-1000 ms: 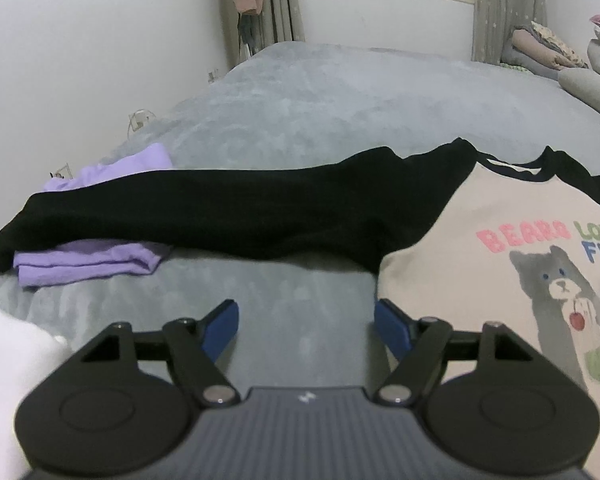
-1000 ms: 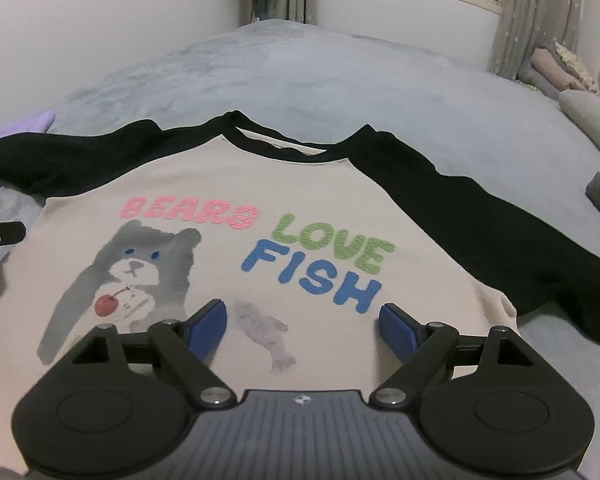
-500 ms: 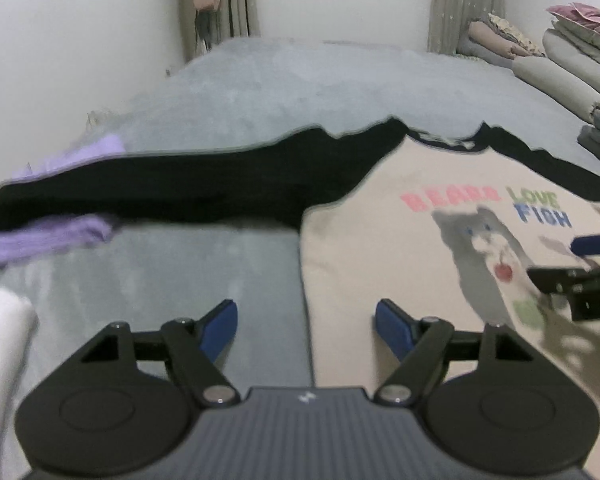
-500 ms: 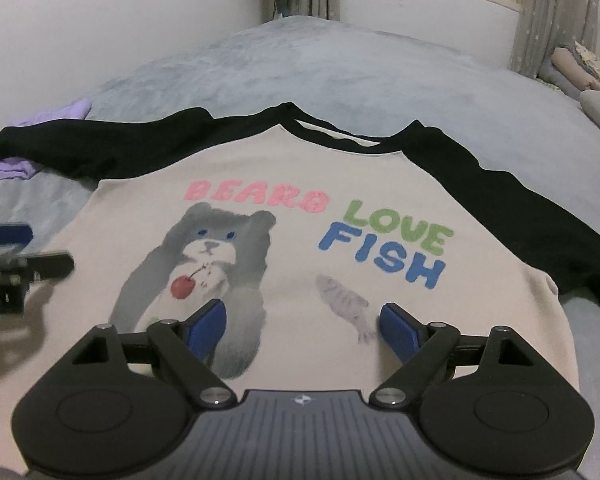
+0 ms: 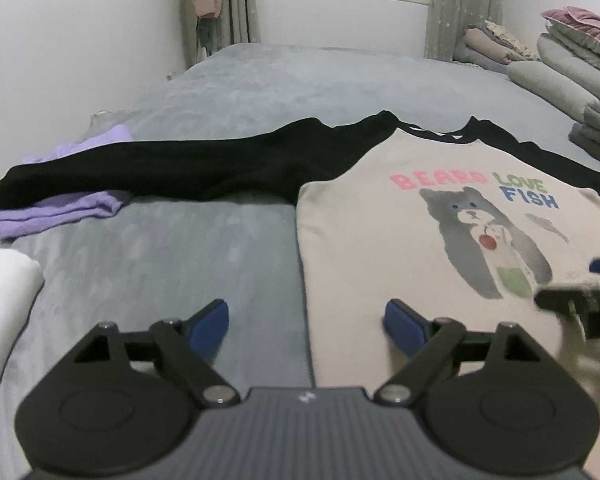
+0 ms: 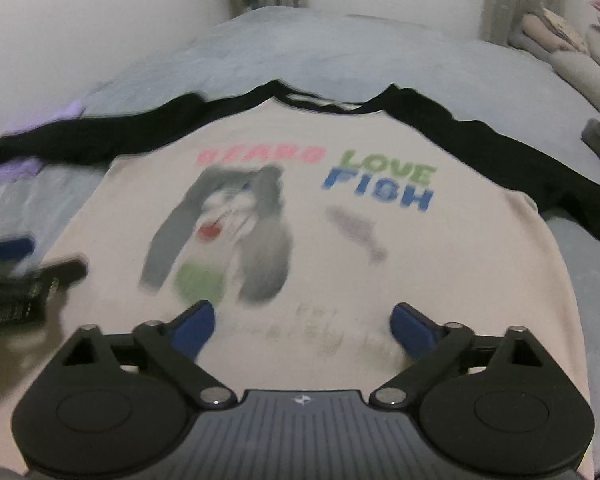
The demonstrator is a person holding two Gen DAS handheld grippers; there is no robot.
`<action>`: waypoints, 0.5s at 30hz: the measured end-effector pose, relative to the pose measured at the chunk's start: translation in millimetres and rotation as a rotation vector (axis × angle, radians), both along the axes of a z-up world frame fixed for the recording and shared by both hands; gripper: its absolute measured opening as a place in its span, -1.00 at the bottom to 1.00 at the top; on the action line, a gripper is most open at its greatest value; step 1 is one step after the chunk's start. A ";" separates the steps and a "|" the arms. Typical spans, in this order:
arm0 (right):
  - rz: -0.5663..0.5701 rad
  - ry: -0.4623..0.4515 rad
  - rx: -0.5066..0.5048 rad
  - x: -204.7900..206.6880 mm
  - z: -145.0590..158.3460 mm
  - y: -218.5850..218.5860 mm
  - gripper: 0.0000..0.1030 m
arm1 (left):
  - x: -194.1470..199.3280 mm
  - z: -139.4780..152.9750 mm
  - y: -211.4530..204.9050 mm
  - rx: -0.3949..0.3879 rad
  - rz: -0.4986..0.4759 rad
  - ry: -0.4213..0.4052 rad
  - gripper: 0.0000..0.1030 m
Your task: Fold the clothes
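A cream raglan shirt (image 5: pixel 380 248) with black sleeves and a bear print lies flat, front up, on the grey bed; it also fills the right wrist view (image 6: pixel 440 264). Its left black sleeve (image 5: pixel 160 168) stretches out sideways. My left gripper (image 5: pixel 306 322) is open and empty over the shirt's left side edge near the hem. My right gripper (image 6: pixel 302 326) is open and empty over the lower front of the shirt. Each gripper shows at the edge of the other's view.
A folded purple garment (image 5: pixel 60 212) lies under the left sleeve's end. A white cloth (image 5: pixel 0 280) sits at the near left. Folded bedding and pillows (image 5: pixel 572 64) are stacked at the far right. The grey bed (image 5: pixel 160 264) runs back to a wall with a window.
Both grippers have pulled back toward the shirt's hem, so more of the lower shirt shows. The left gripper has shifted right onto the shirt's side edge. Both stay open.
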State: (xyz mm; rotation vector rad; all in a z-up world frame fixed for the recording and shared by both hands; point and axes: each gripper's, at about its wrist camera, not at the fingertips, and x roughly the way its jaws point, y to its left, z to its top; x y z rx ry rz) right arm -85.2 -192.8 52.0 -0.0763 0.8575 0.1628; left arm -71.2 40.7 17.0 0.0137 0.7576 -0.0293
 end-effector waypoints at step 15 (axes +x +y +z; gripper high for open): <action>-0.139 -0.099 0.007 -54.5 14.2 -83.0 0.89 | -37.1 16.4 -5.3 -0.128 -0.041 -0.053 0.79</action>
